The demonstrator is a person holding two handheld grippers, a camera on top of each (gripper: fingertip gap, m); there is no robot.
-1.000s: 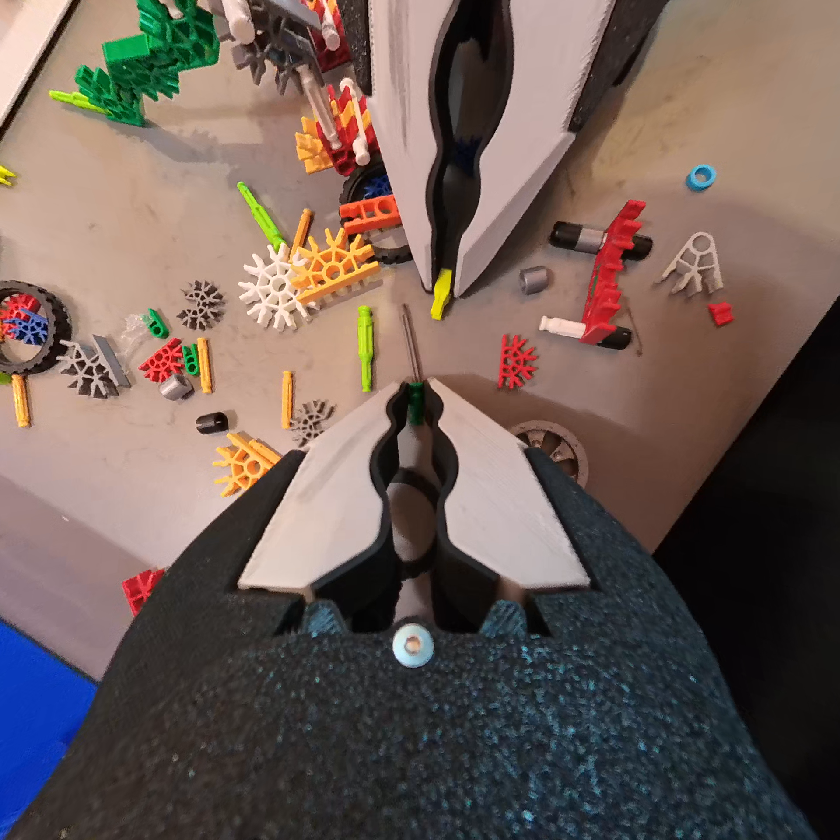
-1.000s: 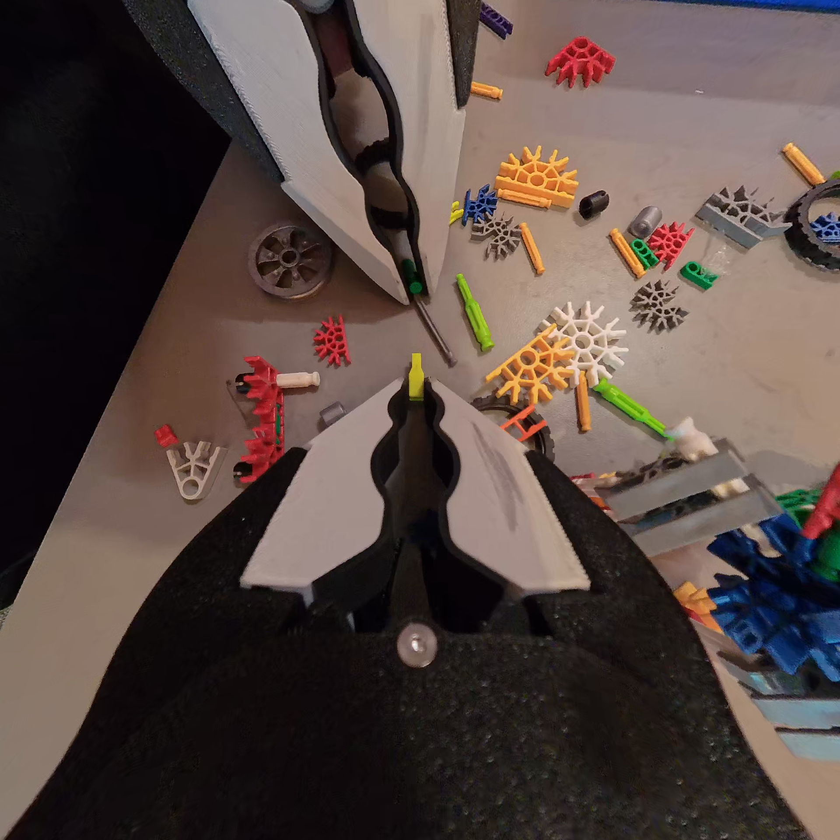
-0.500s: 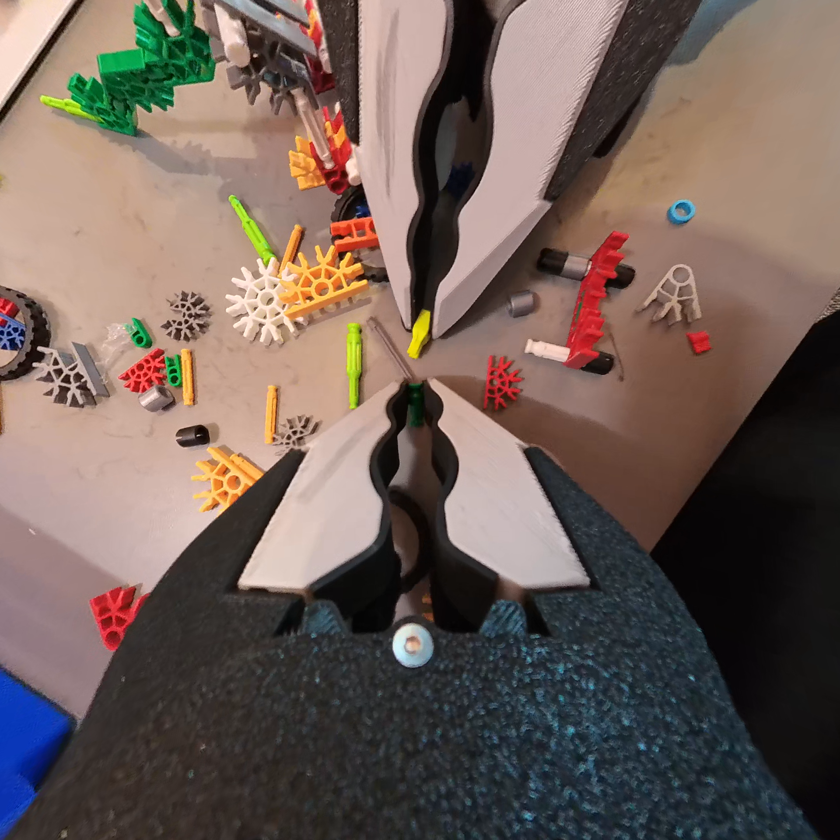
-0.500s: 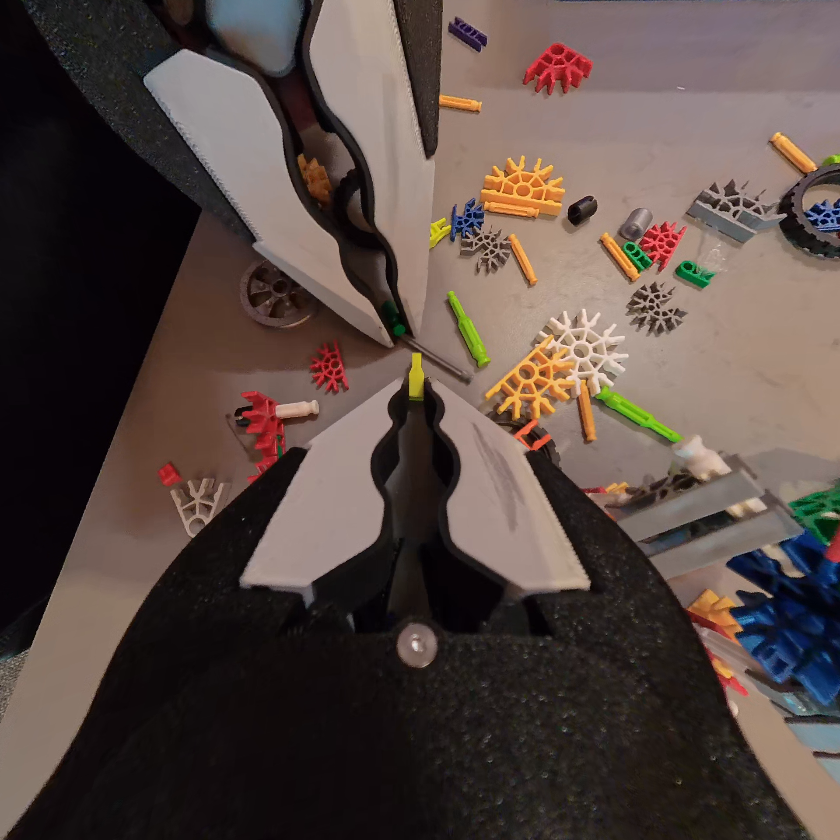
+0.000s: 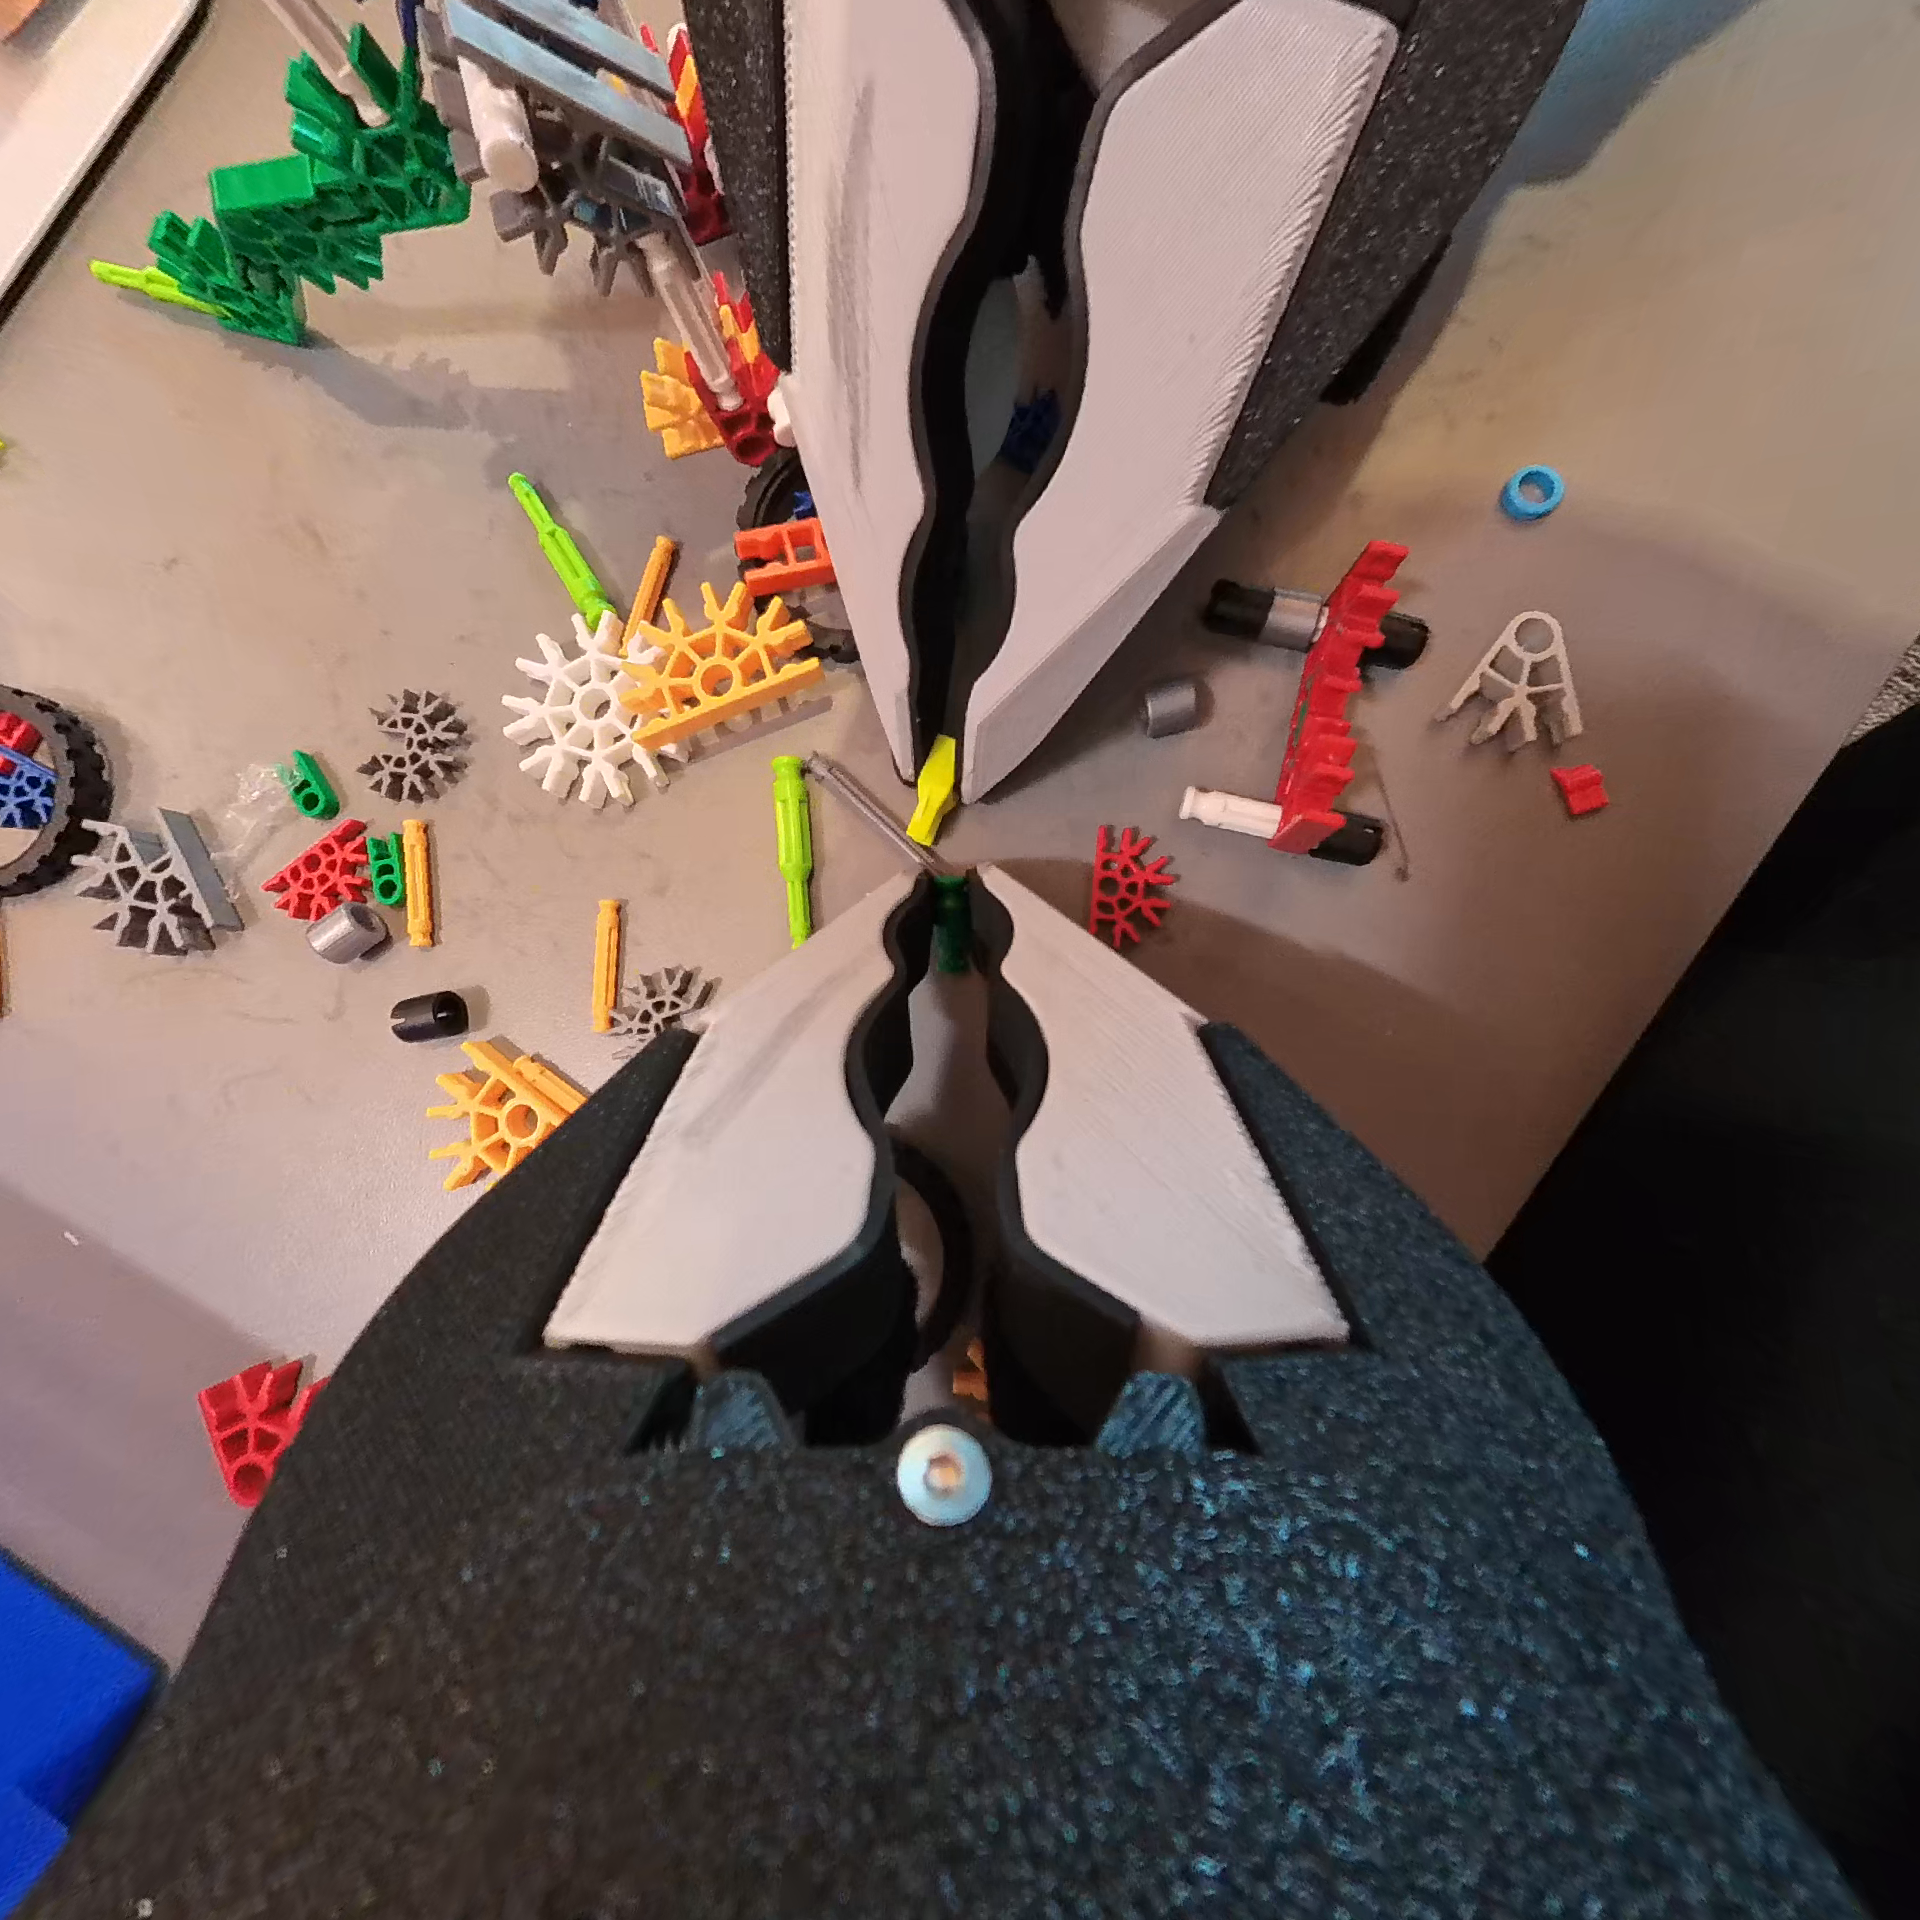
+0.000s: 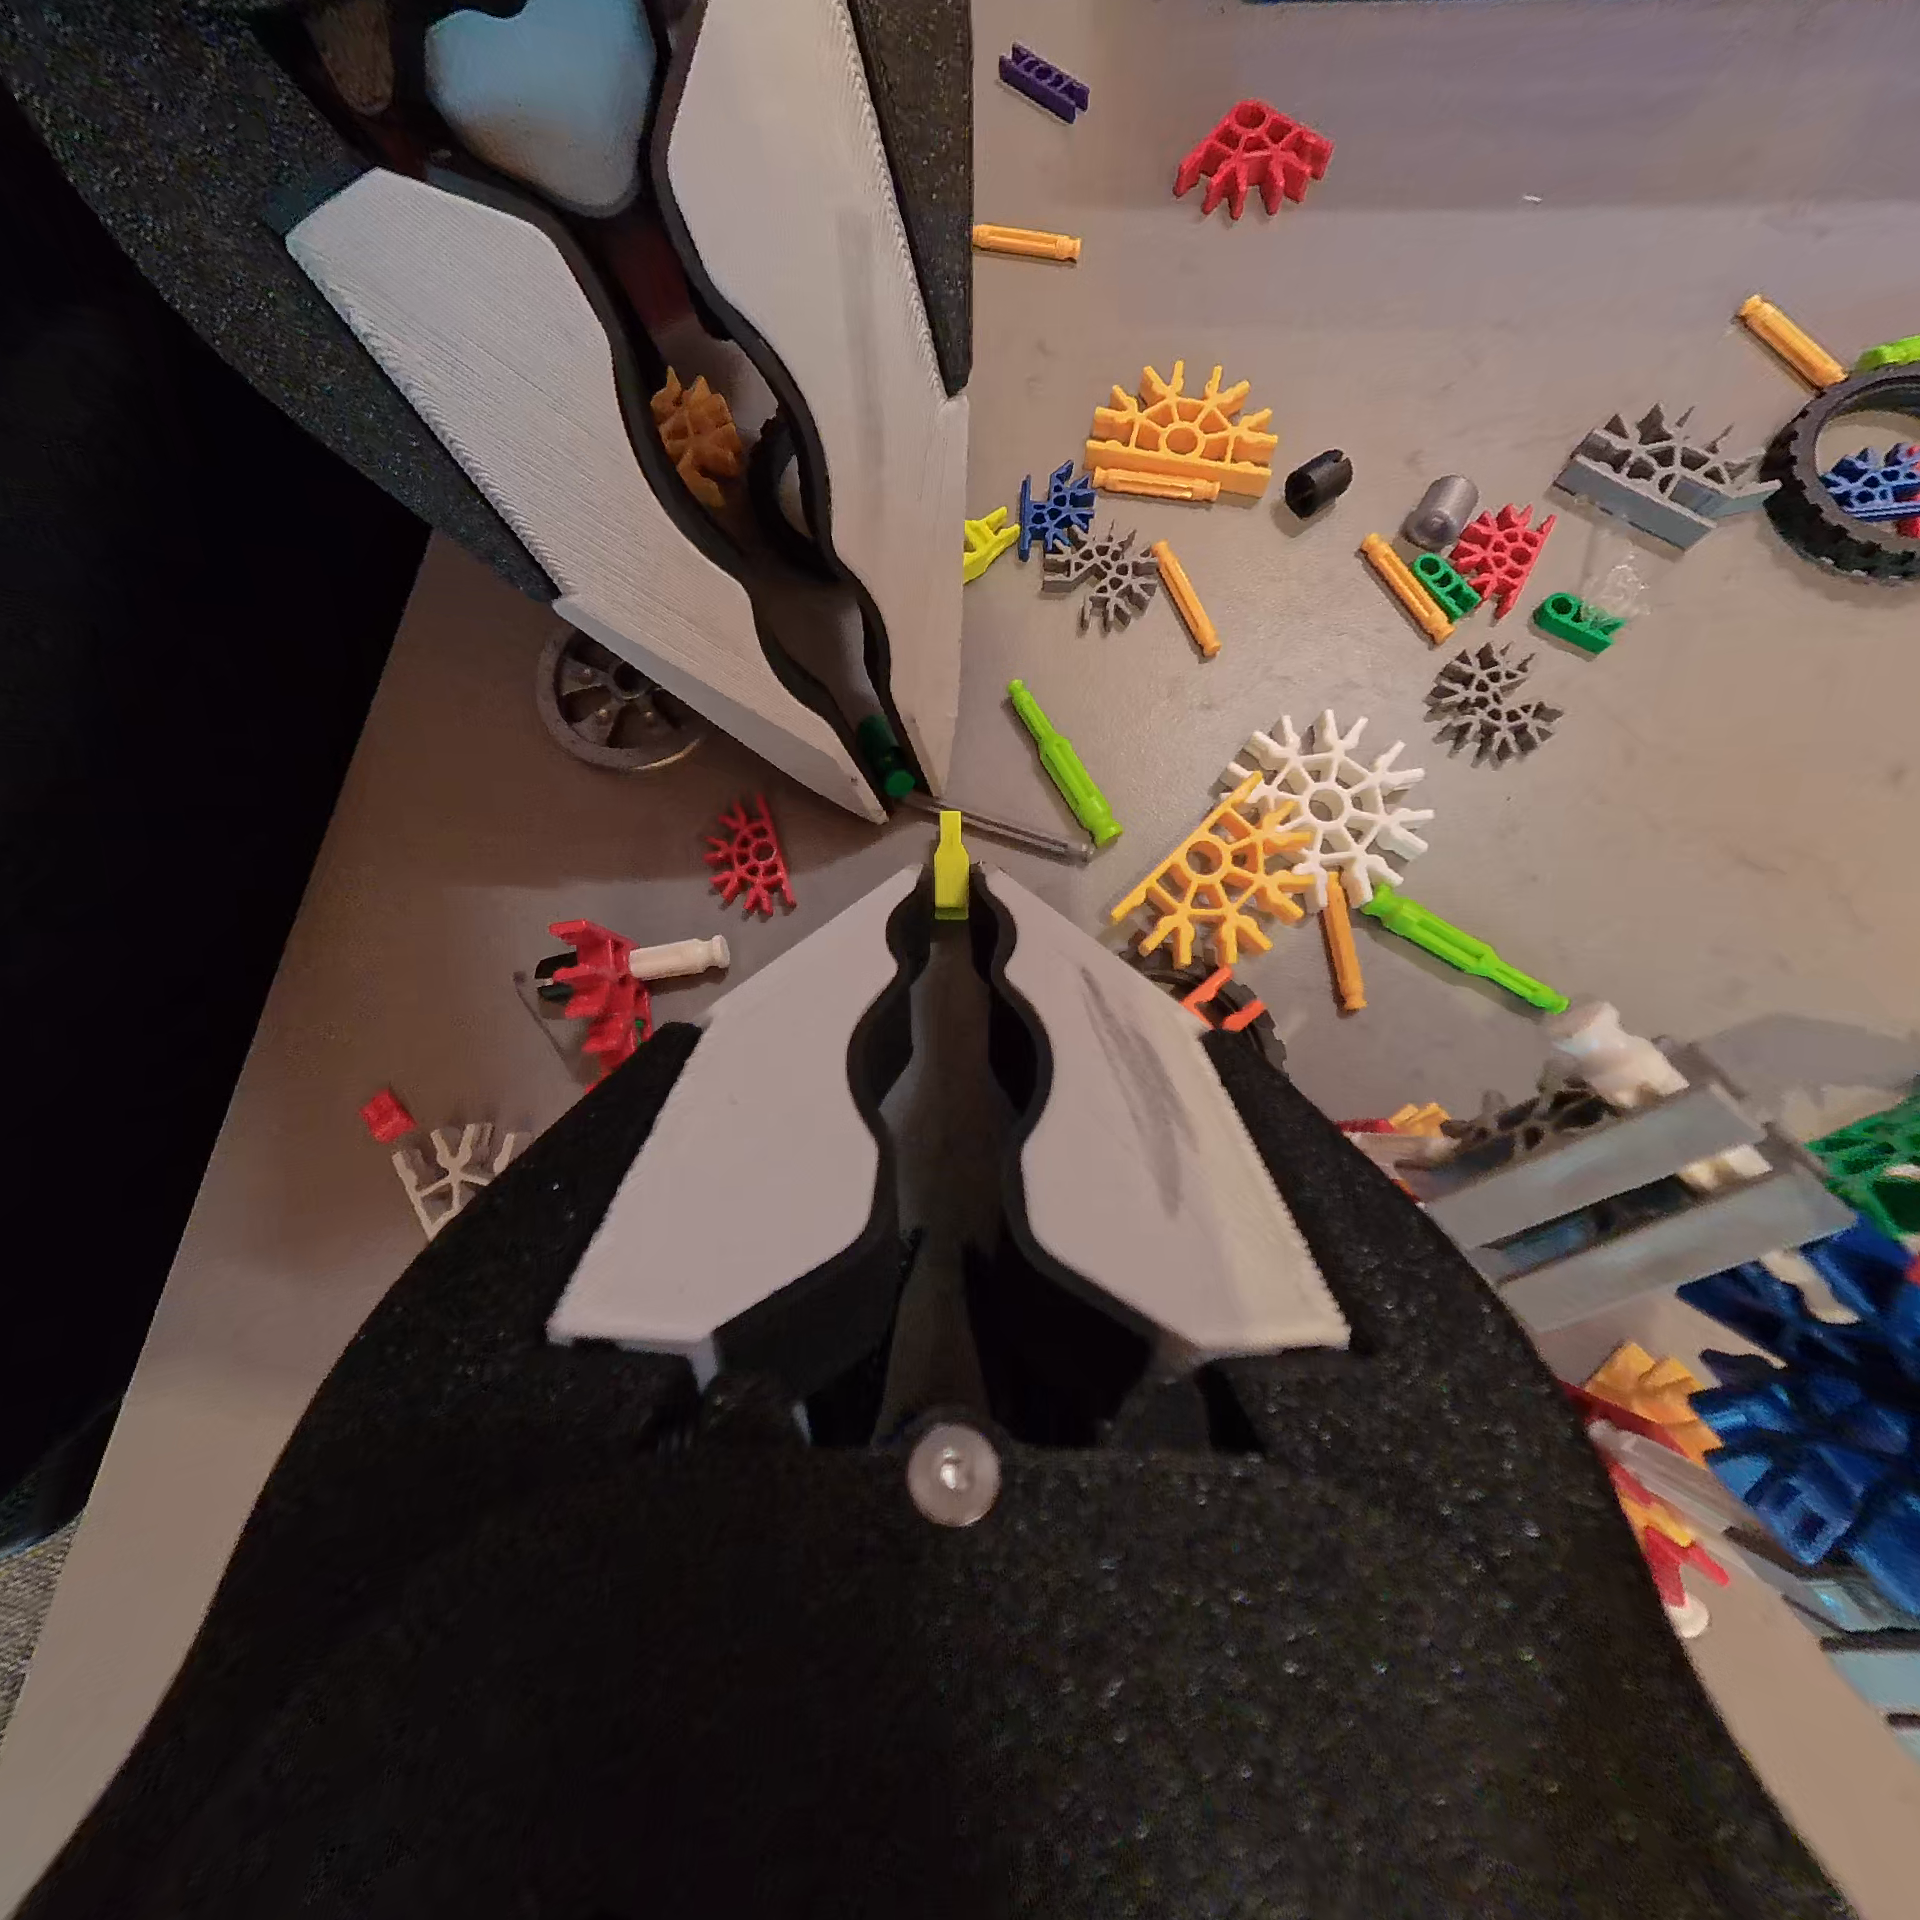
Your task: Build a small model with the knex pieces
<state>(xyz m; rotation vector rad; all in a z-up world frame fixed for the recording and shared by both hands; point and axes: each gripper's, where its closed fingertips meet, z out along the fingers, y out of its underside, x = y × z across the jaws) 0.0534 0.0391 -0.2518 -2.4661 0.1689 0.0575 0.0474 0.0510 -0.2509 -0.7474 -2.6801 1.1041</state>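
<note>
My left gripper (image 5: 948, 902) is shut on a small dark green piece (image 5: 949, 920) from whose tip a thin grey rod (image 5: 868, 808) sticks out. My right gripper (image 6: 950, 881) is shut on a yellow-green rod (image 6: 949, 864). The two grippers face each other tip to tip above the grey table (image 5: 260, 499), almost touching. In the left wrist view the right gripper (image 5: 940, 764) comes down from the top with the yellow-green rod (image 5: 932, 802) beside the grey rod. In the right wrist view the left gripper (image 6: 902, 795) holds the green piece (image 6: 885, 764), and the grey rod (image 6: 1003, 831) passes behind the yellow-green tip.
Loose construction pieces lie around: a white snowflake connector (image 5: 582, 717), a yellow fan connector (image 5: 717, 675), a lime rod (image 5: 795, 842), a red connector (image 5: 1130, 885), a red comb piece with rods (image 5: 1325, 707). A built model (image 5: 582, 125) stands far left. The table edge runs right (image 5: 1621, 1122). My two grippers' fingertips are within a few centimetres of each other. From the right gripper's tips to the yellow fan connector (image 5: 717, 675) is close to 4 cm. It is also in sight in the right wrist view (image 6: 1197, 864).
The two grippers have come closer together, tips now nearly meeting. The yellow-green rod's tip has moved up to the grey rod. Both stay shut.
</note>
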